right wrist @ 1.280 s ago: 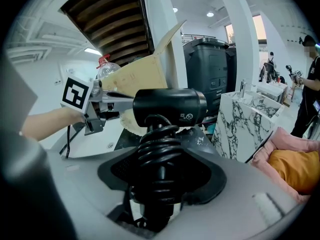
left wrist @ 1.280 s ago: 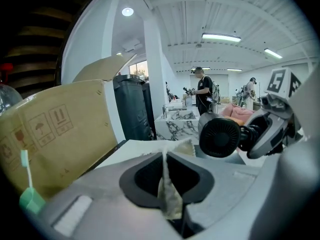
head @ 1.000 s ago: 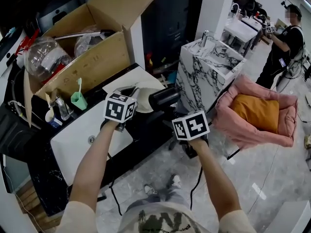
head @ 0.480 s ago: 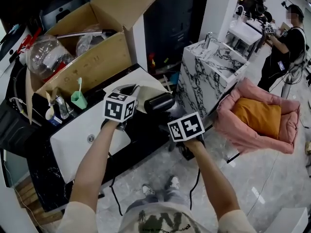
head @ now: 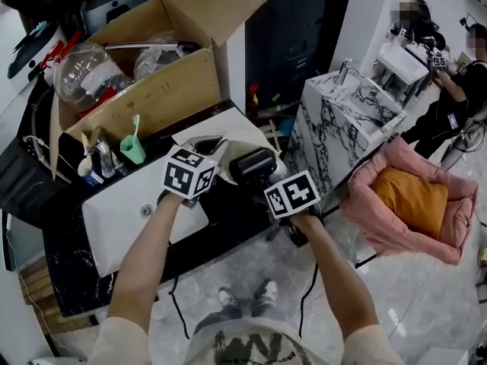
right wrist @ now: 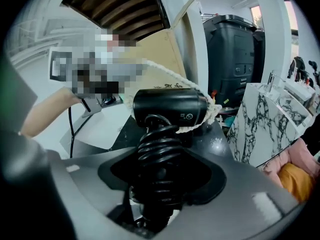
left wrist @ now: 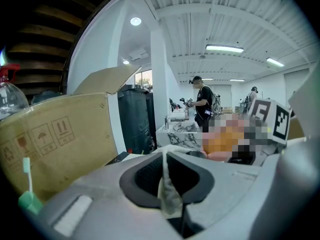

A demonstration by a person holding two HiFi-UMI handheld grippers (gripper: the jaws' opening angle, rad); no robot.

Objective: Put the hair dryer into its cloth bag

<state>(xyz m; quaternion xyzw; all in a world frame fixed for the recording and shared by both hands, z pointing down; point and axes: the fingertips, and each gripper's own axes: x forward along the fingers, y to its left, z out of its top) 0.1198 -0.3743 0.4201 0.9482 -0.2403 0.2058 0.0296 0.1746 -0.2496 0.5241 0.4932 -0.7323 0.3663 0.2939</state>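
The right gripper [head: 268,175] clamps the hair dryer [head: 251,163] by its handle, barrel crosswise against the cloth bag [head: 228,138], whose rim the left gripper [head: 207,146] pinches.

A big open hall fitted out as mock bathroom stations, like a showroom or studio; a white sink [head: 114,211] set in a black stone counter [head: 236,223]; a marbled washstand [head: 335,139] free-standing on the tiled floor [head: 426,295]; a person [head: 460,97] at another basin [head: 403,59]; strip lights [left wrist: 224,48] overhead.
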